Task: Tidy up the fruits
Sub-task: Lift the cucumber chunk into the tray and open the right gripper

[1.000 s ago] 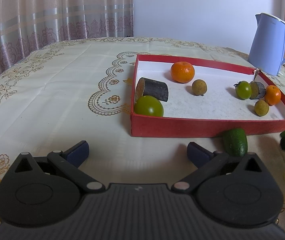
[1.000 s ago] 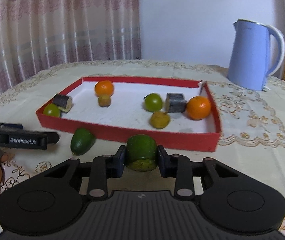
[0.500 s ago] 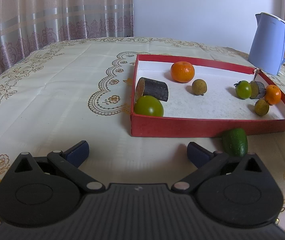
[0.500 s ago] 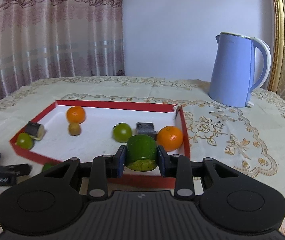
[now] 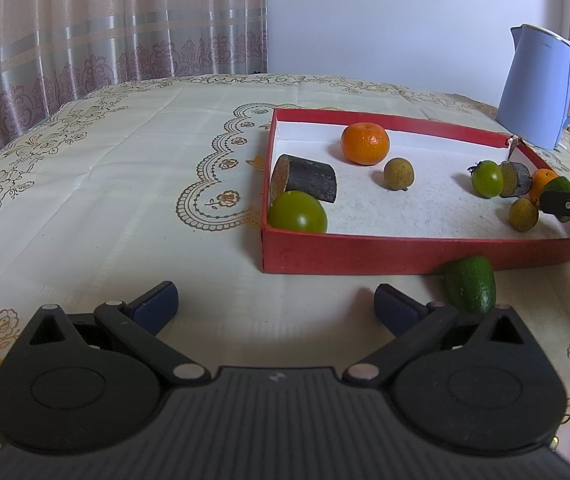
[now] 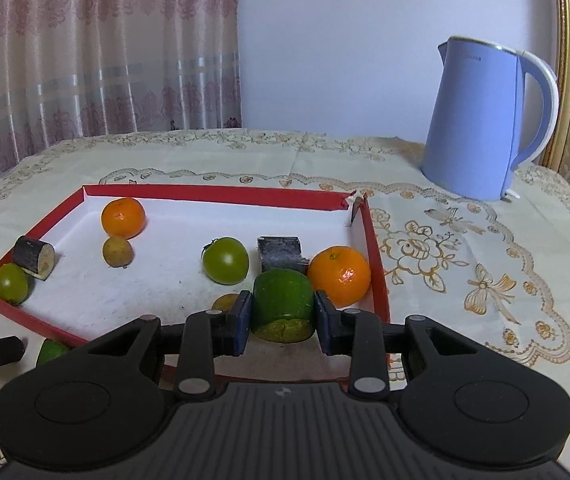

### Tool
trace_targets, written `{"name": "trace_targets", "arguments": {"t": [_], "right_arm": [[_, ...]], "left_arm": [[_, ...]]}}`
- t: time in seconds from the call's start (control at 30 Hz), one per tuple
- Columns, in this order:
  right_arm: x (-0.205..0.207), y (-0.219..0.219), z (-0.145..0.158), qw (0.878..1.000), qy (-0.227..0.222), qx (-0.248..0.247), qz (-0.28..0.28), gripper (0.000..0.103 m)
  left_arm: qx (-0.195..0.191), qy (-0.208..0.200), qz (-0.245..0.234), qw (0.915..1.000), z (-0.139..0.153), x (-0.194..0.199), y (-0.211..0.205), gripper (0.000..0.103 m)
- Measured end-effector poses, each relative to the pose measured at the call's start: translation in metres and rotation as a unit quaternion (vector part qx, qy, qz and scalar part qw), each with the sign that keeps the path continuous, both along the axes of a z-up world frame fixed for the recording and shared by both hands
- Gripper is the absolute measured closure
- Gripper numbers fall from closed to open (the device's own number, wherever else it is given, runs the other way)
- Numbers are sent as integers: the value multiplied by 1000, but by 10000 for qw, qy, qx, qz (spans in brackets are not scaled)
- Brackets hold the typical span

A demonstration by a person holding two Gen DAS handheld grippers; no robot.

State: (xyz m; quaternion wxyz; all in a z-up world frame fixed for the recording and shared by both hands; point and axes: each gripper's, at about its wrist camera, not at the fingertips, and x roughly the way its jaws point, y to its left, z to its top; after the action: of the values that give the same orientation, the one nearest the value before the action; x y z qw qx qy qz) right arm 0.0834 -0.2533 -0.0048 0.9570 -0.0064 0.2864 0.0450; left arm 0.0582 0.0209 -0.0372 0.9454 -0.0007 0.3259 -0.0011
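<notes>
A red tray (image 5: 425, 251) (image 6: 213, 192) holds two oranges (image 5: 365, 144) (image 6: 339, 276), two green tomatoes (image 5: 297, 212) (image 6: 225, 260), two brown longans (image 5: 399, 173) and two dark cane pieces (image 5: 305, 179) (image 6: 281, 254). My right gripper (image 6: 283, 316) is shut on a cut green avocado piece (image 6: 283, 300), held over the tray's near right corner beside the orange. My left gripper (image 5: 275, 304) is open and empty above the cloth, in front of the tray. A whole green avocado (image 5: 471, 289) lies on the cloth outside the tray's front wall, by my left gripper's right finger.
A blue kettle (image 6: 485, 120) (image 5: 541, 88) stands behind the tray's far right corner. The table has an embroidered cream cloth (image 5: 105, 184). Curtains hang behind it on the left and a plain wall on the right.
My right gripper has carried the avocado piece from in front of the tray to over its near right corner. My left gripper has not moved.
</notes>
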Motion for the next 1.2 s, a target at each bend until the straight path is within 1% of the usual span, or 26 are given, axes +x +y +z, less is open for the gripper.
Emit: {"name": "trace_targets", "arguments": {"t": [0.17,0.23,0.37,0.4,0.5,0.63,0.73,0.93,1.2], "right_arm": [[6,-2,-1,9999,44,58,-73,71],[7,-4,-2,9997,87,88,-194,71],[5,-12,-5,9989,209,260,-331,71],[6,-13,-5,9988,223,277,-340,71],[11,-11,-6,9989,247,118,-380,71],[13,-18,-6,9980,340,361,-382,71],[13,-20,-7,9978,412,336,-395,71],[9,-20,-8,9979,431,376,-309,71],[-4,-23,-4,9982,241,454,-300,71]], "left_arm": [[2,0,0,10000,0,0,0,0],[-2,-1,0,10000,0,0,0,0],[5,1,0,10000,0,0,0,0],[2,0,0,10000,0,0,0,0],[2,1,0,10000,0,0,0,0],[7,2,0,10000,0,0,0,0],[0,1,1,10000,0,0,0,0],[-2,0,1,10000,0,0,0,0],[1,1,0,10000,0,0,0,0]]}}
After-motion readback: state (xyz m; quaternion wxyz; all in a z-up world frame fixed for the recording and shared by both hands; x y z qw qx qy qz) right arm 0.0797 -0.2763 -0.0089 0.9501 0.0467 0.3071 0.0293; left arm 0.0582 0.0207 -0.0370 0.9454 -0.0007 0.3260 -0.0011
